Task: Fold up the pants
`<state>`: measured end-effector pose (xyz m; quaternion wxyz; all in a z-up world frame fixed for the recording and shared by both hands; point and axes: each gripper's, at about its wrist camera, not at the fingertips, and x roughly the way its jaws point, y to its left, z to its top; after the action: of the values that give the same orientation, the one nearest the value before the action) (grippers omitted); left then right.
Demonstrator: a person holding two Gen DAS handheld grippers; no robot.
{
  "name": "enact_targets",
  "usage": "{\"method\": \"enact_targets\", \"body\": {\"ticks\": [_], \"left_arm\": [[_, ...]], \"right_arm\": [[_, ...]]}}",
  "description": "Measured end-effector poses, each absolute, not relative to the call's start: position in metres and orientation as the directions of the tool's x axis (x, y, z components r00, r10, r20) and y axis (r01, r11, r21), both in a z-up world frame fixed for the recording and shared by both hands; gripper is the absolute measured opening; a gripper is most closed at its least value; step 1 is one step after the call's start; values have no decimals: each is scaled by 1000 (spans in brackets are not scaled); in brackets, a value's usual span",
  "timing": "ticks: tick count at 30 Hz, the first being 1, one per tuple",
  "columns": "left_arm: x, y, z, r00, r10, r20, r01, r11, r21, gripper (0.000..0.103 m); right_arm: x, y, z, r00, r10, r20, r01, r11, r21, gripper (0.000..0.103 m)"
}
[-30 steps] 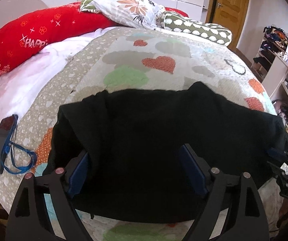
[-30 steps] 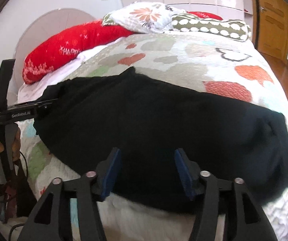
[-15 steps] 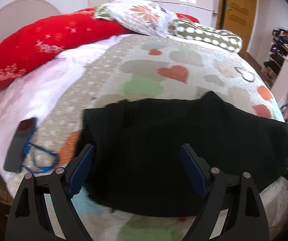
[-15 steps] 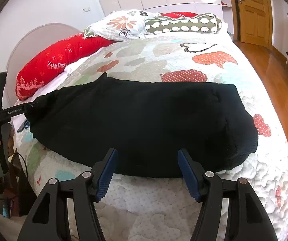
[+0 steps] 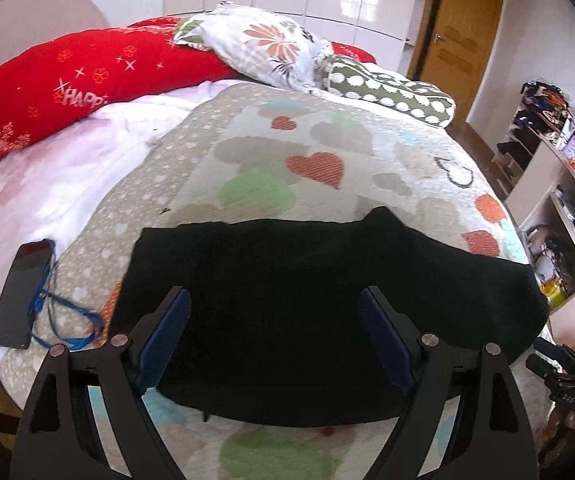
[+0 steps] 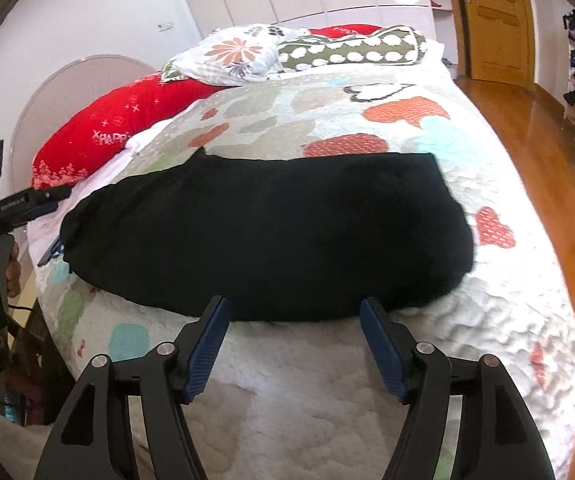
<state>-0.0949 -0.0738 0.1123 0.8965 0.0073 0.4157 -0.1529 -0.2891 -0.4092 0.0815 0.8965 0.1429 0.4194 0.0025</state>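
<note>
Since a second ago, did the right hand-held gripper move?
Yes. The right hand-held gripper backed off the black pants toward the quilt's near edge, its jaws opening, nothing between them.

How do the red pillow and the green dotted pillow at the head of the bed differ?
The red pillow is bright red with pale lettering and small star and flower marks; the green dotted pillow is olive with rows of white dots. The red pillow lies toward the rounded headboard, while the green dotted pillow lies toward the wooden door. Both are long bolsters, each partly covered by the floral pillow between them.
</note>
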Motion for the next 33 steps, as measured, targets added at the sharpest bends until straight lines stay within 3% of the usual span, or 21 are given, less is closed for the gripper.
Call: {"method": "enact_targets", "body": {"ticks": [8,13,19,26,33], "left_arm": [[-93,-137,110,503,-409,-761,472,868,-154,87],[-88,-216,101,336,-535,-775,650,728,-220,87],[-73,-311,78,105,-600,-793,789,535,-301,87],[-76,-387,68,3,-585,-811,898,358,-255,87],[-75,-432,51,-153,-568,-809,897,263,-354,87]], "right_arm": [[-303,-431,72,642,125,-756,179,935,307,71],[-303,-444,65,661,135,-739,211,911,355,73],[-298,-454,60,686,153,-711,224,885,407,77],[-296,-459,54,707,167,-688,228,866,444,82],[-287,-467,54,721,167,-672,277,820,501,83]]}}
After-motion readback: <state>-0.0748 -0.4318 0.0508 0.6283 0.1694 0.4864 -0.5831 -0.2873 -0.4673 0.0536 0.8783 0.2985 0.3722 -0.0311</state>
